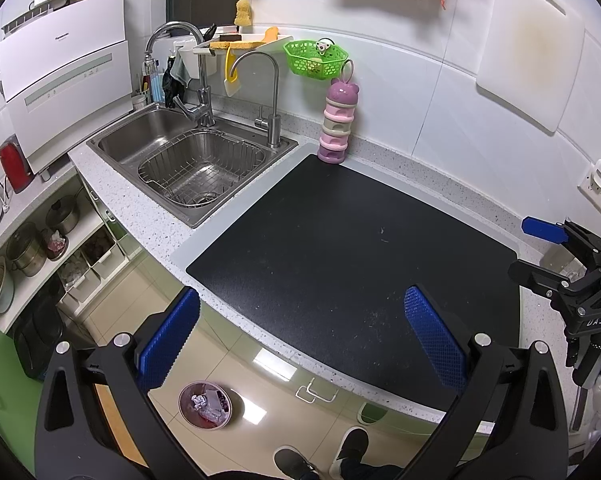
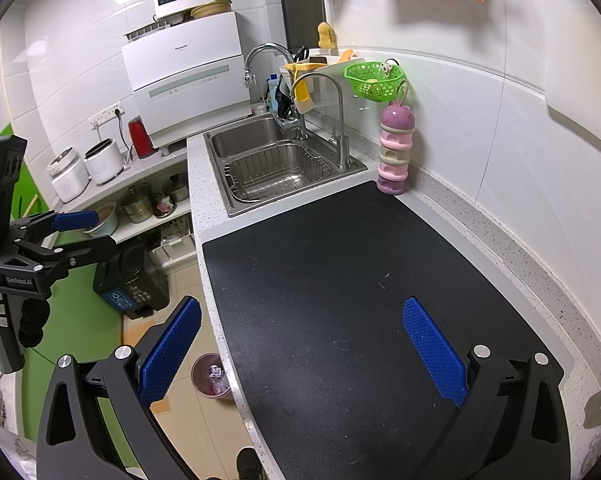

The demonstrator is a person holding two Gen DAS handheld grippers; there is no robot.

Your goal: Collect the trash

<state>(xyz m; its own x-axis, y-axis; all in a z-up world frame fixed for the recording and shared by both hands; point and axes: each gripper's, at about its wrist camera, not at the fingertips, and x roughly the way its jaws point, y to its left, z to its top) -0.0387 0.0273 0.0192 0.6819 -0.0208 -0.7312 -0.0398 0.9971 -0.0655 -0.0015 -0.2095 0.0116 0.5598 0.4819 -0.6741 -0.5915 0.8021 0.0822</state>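
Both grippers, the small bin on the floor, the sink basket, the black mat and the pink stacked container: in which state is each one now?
left gripper: open, holds nothing
right gripper: open, holds nothing
small bin: upright on the floor, uncovered, crumpled trash inside
sink basket: sits in the sink, looks empty
black mat: flat on the counter, only tiny crumbs on it
pink stacked container: upright at the mat's far edge, closed

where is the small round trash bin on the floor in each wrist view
Left wrist view: the trash bin sits at the bottom, left of centre, on the floor tiles below the counter edge, crumpled trash visible inside.
Right wrist view: the bin is low and left of centre, partly cut off by the counter edge.
Shared landmark: the black mat on the counter; the bin lies below its near-left corner in both.
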